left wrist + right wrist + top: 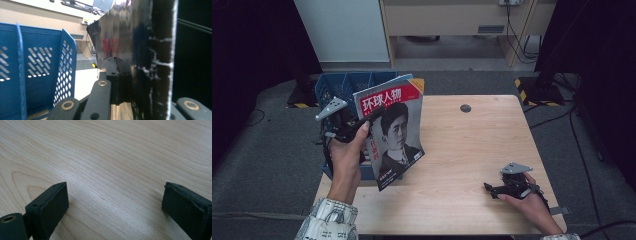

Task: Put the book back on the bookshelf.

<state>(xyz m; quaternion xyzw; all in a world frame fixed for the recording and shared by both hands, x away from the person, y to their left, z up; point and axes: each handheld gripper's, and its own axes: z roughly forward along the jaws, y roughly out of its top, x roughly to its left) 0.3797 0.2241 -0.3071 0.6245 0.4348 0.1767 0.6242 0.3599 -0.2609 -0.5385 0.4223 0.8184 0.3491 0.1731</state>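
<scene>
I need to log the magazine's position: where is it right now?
In the high view the magazine stands upright at the table's left edge, clamped in the left gripper, just in front of the blue file rack.

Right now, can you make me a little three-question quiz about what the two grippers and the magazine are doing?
1. True or false: the left gripper is shut on the magazine.
2. Which stands just left of the held magazine in the high view? A) a blue file rack B) a red bucket C) a green crate
3. Fill in: the right gripper rests low over the wooden ____ with its jaws apart.

Key:
1. True; the magazine is lifted upright off the table.
2. A, the blue file rack.
3. table; nothing lies between the jaws.
</scene>
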